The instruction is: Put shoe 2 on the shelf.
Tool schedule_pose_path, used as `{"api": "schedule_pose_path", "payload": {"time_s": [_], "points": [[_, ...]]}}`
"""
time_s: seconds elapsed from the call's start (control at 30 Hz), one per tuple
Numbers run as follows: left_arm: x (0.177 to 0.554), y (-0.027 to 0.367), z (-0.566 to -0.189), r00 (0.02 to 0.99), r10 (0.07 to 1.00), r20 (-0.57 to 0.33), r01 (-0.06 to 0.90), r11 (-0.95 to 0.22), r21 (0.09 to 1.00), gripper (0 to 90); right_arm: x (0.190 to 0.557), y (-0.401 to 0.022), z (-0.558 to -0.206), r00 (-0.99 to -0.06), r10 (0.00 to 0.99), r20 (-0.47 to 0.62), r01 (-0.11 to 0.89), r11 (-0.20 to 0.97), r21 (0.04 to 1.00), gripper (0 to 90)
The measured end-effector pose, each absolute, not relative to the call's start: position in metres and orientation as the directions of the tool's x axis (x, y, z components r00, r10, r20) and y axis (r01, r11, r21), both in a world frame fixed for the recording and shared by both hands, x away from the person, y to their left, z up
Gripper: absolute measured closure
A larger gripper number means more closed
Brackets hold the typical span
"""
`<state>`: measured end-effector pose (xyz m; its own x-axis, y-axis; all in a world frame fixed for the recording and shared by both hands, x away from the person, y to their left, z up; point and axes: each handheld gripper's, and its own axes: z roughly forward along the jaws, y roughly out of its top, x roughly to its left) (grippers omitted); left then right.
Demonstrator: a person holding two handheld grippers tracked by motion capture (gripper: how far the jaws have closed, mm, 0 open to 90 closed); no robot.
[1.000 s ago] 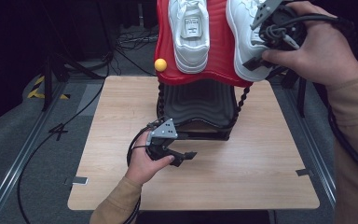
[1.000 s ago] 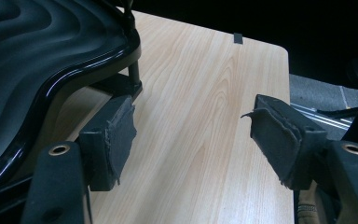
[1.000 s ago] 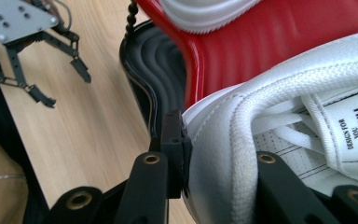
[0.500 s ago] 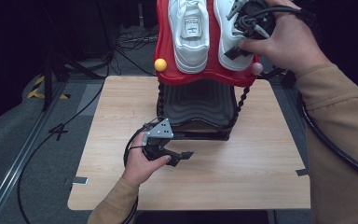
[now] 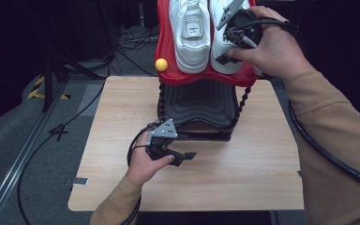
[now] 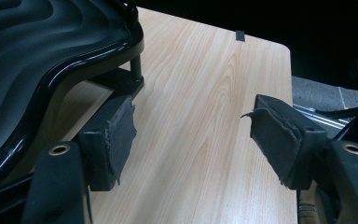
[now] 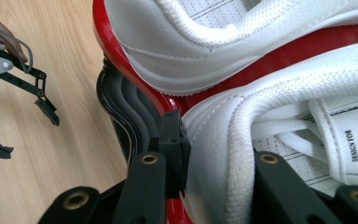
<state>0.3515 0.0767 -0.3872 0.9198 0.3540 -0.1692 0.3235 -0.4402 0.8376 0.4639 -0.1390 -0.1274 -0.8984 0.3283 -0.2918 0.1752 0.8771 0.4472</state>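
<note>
Now my right claw [image 7: 214, 163] is up at the red rack shelf [image 5: 166, 56], which stands above the far edge of the wooden desk [image 5: 243, 173]. One black jaw is outside the wall of the right white sneaker [image 7: 279, 107] and the other jaw is inside its opening, so the padded collar of the shoe is between them. The jaws have just opened a little more, and I cannot tell if the pads press on the fabric. This sneaker has a soft mesh rim, smooth white sides, flat laces and a tongue with small printed letters. Beside it, on the same glossy red shelf, lies the left white sneaker [image 5: 192, 33], with a thick stitched sole edge. The shelf is curved and shiny like plastic, and a small yellow ball [image 5: 161, 64] sits at its left corner. Under it is a black shelf [image 6: 32, 60] with wavy ribs and a polished rim, carried on twisted black posts. My left claw [image 6: 191, 135] rests low near the middle of the desk, just beside the foot of this rack, and it is released: the two rough foam pads [image 6: 116, 135] stand well apart with only the pale wood grain between them.
</note>
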Motion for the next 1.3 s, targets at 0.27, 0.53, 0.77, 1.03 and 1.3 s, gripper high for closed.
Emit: {"api": "schedule_pose_path", "payload": {"time_s": [0.27, 0.53, 0.77, 1.03, 1.3], "points": [[0.352, 0.075, -0.389, 0.923, 0.348, -0.166, 0.319, -0.447, 0.835, 31.5, 0.463, -0.131, -0.130, -0.883, 0.359, -0.304, 0.192, 0.865, 0.464, 73.5], [0.352, 0.076, -0.389, 0.921, 0.352, -0.168, 0.322, -0.445, 0.835, 31.4, 0.462, -0.139, -0.128, -0.884, 0.388, -0.260, 0.208, 0.825, 0.525, 59.8], [0.350, 0.077, -0.389, 0.918, 0.359, -0.167, 0.327, -0.448, 0.832, 31.4, 0.452, -0.152, -0.119, -0.885, 0.392, -0.250, 0.184, 0.790, 0.586, 50.4], [0.349, 0.078, -0.391, 0.916, 0.364, -0.172, 0.334, -0.450, 0.828, 31.4, 0.431, -0.186, -0.097, -0.895, 0.396, -0.206, 0.156, 0.709, 0.688, 47.2], [0.346, 0.081, -0.390, 0.911, 0.377, -0.169, 0.338, -0.446, 0.828, 31.3, 0.416, -0.208, -0.087, -0.890, 0.407, -0.207, 0.149, 0.687, 0.711, 45.6]]}}
